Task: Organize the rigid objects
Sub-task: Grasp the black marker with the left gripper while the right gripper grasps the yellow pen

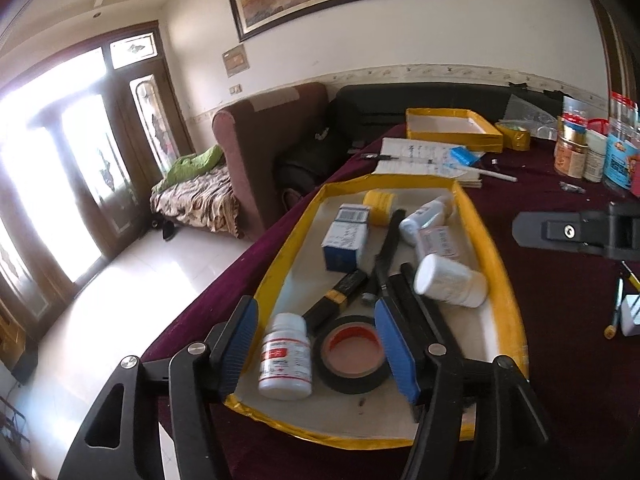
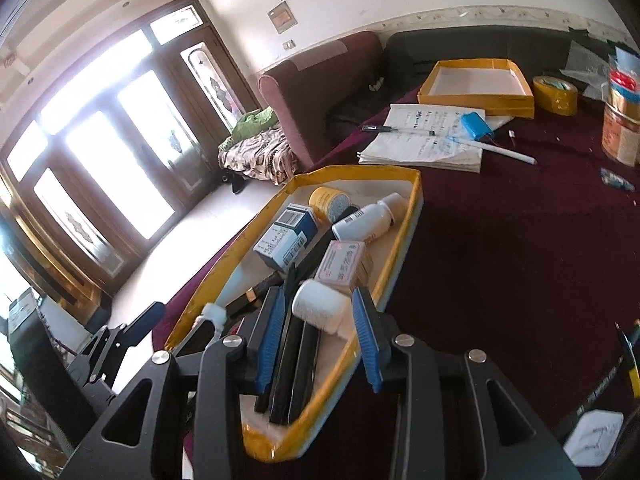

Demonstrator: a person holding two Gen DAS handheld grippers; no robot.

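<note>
Living room, bright glazed doors, table (image 1: 560, 320) under dark maroon cloth.

Left wrist view: my left tool (image 1: 318, 344) is spread, nothing pinched. Between its blue pads stand a small white pill bottle with red label (image 1: 285, 362) and a black roll of tape (image 1: 352, 354), both inside the shallow yellow-rimmed tray (image 1: 506, 300).

Right wrist view: my right tool (image 2: 320, 334) pinches a white plastic bottle lying sideways (image 2: 322, 307), held over the same tray near a blue-and-white carton (image 2: 286, 238). An empty-looking second yellow tray (image 2: 476, 100) sits far back, beside a lined notebook (image 2: 424, 140).
</note>
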